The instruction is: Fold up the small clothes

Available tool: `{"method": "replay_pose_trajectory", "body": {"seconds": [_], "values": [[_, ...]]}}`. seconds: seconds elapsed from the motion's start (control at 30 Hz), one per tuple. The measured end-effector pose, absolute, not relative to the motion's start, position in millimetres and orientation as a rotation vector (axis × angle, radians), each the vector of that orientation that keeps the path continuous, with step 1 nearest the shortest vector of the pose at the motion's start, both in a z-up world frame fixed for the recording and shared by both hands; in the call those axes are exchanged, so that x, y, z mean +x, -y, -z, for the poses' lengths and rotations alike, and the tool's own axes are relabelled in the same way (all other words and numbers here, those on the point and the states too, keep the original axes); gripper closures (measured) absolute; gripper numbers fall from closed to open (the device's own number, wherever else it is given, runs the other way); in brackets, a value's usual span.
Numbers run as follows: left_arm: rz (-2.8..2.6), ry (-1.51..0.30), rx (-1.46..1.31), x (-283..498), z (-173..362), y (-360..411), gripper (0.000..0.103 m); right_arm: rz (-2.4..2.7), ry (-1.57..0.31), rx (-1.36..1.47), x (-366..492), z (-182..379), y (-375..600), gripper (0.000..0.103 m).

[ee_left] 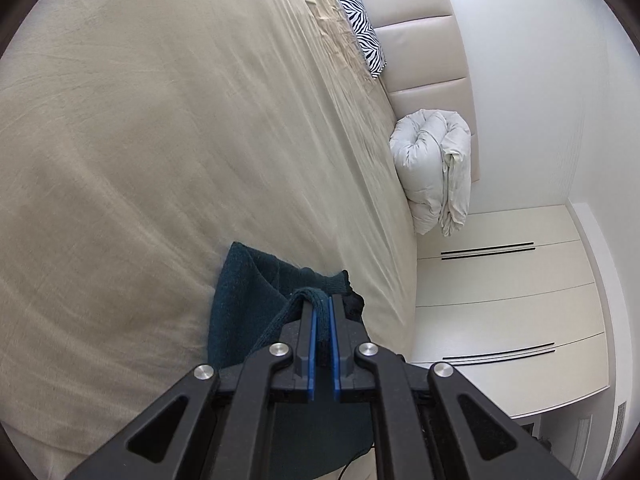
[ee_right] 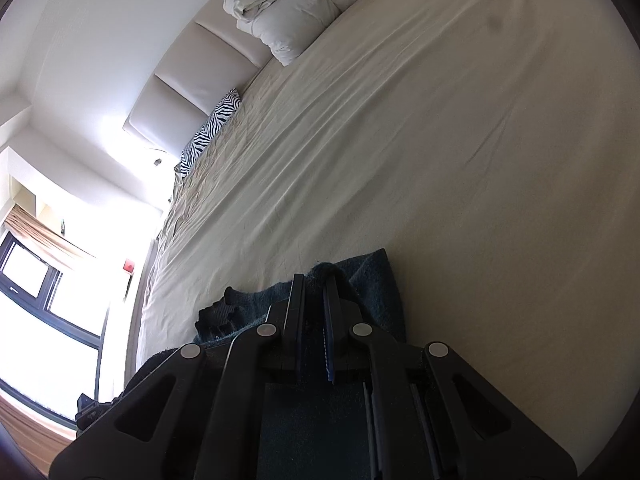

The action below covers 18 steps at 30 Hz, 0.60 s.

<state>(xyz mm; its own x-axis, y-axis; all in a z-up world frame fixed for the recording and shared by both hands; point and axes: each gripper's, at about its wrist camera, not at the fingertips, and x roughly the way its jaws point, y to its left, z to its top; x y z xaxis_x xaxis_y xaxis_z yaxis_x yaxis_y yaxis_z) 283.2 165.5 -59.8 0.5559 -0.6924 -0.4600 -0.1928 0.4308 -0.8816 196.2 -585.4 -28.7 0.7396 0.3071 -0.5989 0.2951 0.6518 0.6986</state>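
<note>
A dark teal knitted garment (ee_left: 244, 300) lies on the beige bed sheet (ee_left: 160, 140) near the bed's edge. My left gripper (ee_left: 323, 300) is shut on a ribbed edge of the garment, which loops over the fingertips. In the right wrist view the same teal garment (ee_right: 372, 280) spreads under and ahead of my right gripper (ee_right: 314, 280), which is shut on a raised fold of it. A dark bunched part of the garment (ee_right: 218, 314) lies to the left of the right gripper.
A rolled white duvet (ee_left: 436, 168) leans at the padded headboard (ee_left: 424, 52); it also shows in the right wrist view (ee_right: 296, 4). A zebra-print pillow (ee_left: 360, 24) lies at the head of the bed. White drawers (ee_left: 512, 300) stand beside the bed. A bright window (ee_right: 36, 304) is at the left.
</note>
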Motion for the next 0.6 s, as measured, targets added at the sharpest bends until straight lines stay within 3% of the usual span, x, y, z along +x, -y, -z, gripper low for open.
{"method": "replay_pose_trajectory", "body": {"seconds": [0.2, 0.27, 0.3, 0.33, 0.37, 0.43, 0.6], "values": [[0.321, -0.988, -1.076, 308, 86, -163, 0.092, 0.049, -0.827, 0.881, 233, 57, 588, 0.095], [0.307, -0.973, -1.126, 306, 94, -172, 0.063, 0.061, -0.858, 0.880, 242, 66, 588, 0.088], [0.299, -0.961, -1.155, 303, 97, -177, 0.039, 0.061, -0.847, 0.883, 243, 68, 587, 0.079], [0.284, -0.941, -1.167, 298, 97, -182, 0.034, 0.066, -0.826, 0.880, 242, 67, 588, 0.074], [0.284, -0.928, -1.162, 293, 96, -185, 0.034, 0.080, -0.810, 0.871, 241, 65, 588, 0.051], [0.304, -0.924, -1.148, 283, 93, -188, 0.035, 0.125, -0.780, 0.869, 235, 62, 590, 0.030], [0.346, -0.931, -0.995, 243, 82, -169, 0.035, 0.111, -0.759, 0.807, 214, 48, 586, 0.031]]}}
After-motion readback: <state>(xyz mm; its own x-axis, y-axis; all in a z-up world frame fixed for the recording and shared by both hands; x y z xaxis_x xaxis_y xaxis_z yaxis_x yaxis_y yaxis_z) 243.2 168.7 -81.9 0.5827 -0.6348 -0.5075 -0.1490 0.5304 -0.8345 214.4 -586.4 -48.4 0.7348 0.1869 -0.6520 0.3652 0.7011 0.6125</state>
